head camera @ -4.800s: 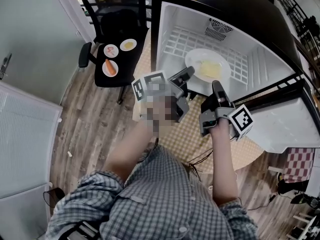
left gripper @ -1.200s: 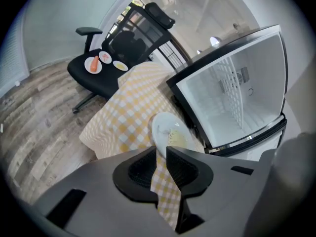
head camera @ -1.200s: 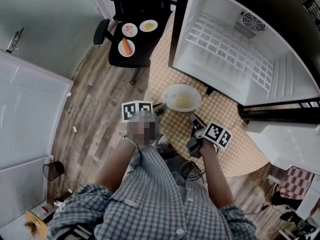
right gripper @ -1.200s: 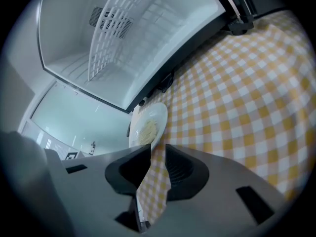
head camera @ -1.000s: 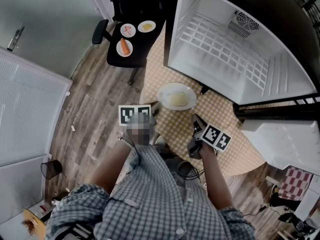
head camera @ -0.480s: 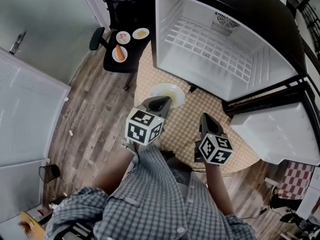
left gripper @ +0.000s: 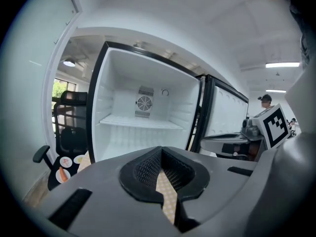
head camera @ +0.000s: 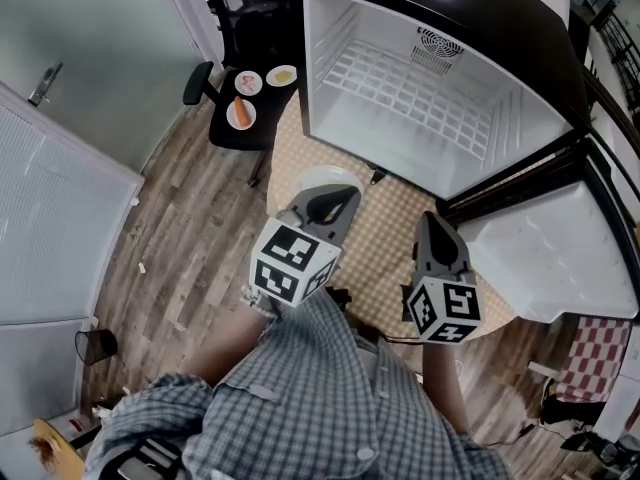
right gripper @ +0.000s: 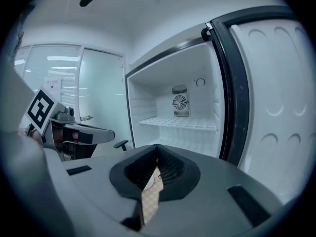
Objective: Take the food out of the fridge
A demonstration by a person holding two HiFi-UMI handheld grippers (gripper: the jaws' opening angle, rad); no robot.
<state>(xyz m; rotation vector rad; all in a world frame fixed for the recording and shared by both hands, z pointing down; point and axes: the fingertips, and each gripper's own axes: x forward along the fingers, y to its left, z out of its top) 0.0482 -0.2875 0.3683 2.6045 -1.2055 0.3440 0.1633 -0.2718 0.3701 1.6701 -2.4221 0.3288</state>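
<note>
Hovering with jaws together and empty, the left gripper (head camera: 335, 200) hangs just over the plate of food (head camera: 305, 180) lying near the table's (head camera: 385, 243) left edge outside the bare fridge (head camera: 400, 118), nearer than the likewise closed right gripper (head camera: 433, 226).

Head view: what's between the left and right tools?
Only bare checkered tablecloth lies between the left tool and the right tool. That shows in the head view.
</note>
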